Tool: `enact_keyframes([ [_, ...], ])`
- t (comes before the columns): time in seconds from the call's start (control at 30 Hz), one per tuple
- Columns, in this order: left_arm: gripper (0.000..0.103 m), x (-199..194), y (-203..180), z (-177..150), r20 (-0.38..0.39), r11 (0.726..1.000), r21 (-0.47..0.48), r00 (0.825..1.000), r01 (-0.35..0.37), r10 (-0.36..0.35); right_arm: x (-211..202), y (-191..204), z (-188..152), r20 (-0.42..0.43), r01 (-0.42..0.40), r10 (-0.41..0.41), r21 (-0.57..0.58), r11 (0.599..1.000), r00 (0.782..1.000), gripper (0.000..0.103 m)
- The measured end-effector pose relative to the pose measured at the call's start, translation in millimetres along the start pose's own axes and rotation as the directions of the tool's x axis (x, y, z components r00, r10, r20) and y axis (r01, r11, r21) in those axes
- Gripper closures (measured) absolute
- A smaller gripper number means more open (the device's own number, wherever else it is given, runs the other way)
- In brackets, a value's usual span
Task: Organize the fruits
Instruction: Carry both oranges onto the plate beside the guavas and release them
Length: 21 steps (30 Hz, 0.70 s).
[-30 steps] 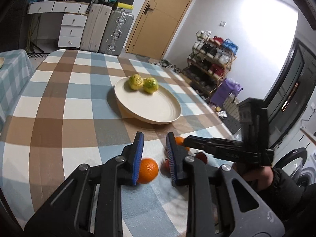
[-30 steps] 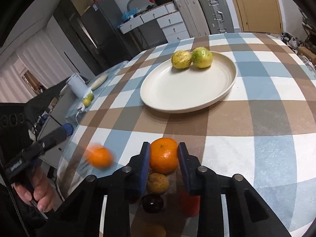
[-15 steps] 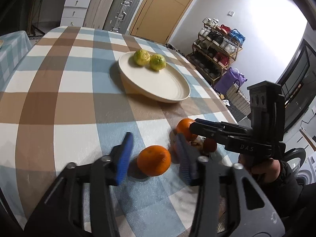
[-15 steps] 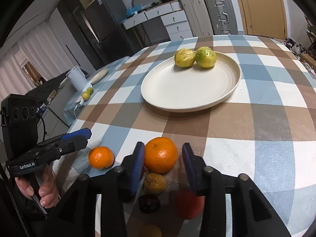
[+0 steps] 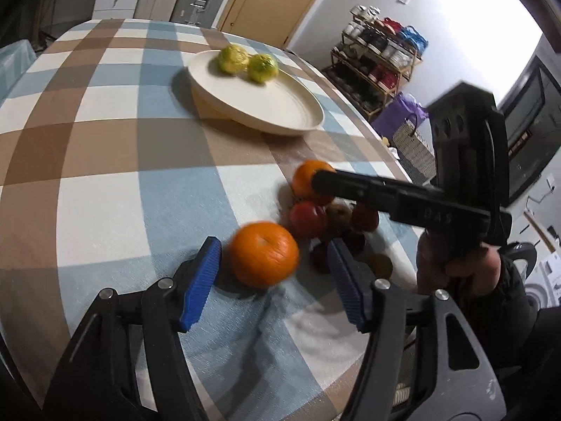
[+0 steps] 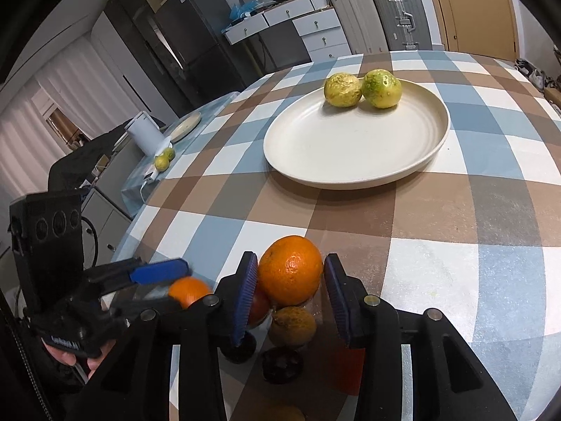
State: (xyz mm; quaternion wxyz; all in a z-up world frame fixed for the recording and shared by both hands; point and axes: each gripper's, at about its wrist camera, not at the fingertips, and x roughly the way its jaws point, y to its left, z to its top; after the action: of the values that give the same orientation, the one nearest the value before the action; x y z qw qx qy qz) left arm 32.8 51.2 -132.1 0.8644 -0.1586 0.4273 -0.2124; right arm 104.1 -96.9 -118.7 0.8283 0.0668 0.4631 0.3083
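Nearest in the left wrist view, the left gripper (image 5: 273, 273) has its 2 blue pads spread wide, with a small orange (image 5: 263, 253) sitting on the table (image 5: 105, 203) between them; the orange is blurred and neither pad touches it. This orange lies near the table's near edge, on a pale blue check of the cloth. Just beyond it, toward the table's right edge, is a cluster of fruit: a red fruit (image 5: 308, 218), a brownish one (image 5: 339, 212), and darker pieces partly hidden behind the pad.

In the right wrist view, the right gripper (image 6: 289, 289) is also spread, its pads flanking a larger orange (image 6: 290, 270) at the far side of that cluster. The left pad is at the orange's skin or just beside it; the right pad stands clear with a visible gap. Below this orange lie a brown wrinkled fruit (image 6: 293, 326) and a dark fruit (image 6: 283, 365), touching or nearly so.

Farther on, toward the middle of the table, stands a cream plate (image 6: 350, 154). 2 yellow-green fruits (image 6: 363, 88) rest side by side, touching, at its far rim.

Beyond the table's far edge are 2 suitcases (image 6: 380, 17) and white drawers (image 6: 315, 28).
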Motion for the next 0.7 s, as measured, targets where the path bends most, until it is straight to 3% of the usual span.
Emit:
enact_keyframes([
  [0.07, 0.046, 3, -5, -3, -0.010, 1.000, 0.025, 1.000, -0.002, 0.002, 0, 1, 0, 0.000, 0.000, 0.000, -0.003, 1.000, 1.000, 0.063],
  [0.17, 0.066, 7, -9, -5, -0.027, 0.999, 0.043, 1.000, -0.007, 0.008, 0, 0, 0, 0.006, -0.004, 0.004, 0.005, 1.000, 1.000, 0.064],
  [0.43, 0.067, 5, -9, -2, -0.004, 0.998, 0.061, 1.000, -0.016, 0.017, -6, -6, 0, 0.033, -0.017, 0.016, 0.030, 0.999, 0.999, 0.065],
  [0.7, 0.067, -9, 6, 17, 0.077, 0.999, 0.039, 0.997, 0.001, -0.004, -25, -16, 10, 0.097, -0.047, 0.041, 0.055, 0.997, 0.994, 0.066],
])
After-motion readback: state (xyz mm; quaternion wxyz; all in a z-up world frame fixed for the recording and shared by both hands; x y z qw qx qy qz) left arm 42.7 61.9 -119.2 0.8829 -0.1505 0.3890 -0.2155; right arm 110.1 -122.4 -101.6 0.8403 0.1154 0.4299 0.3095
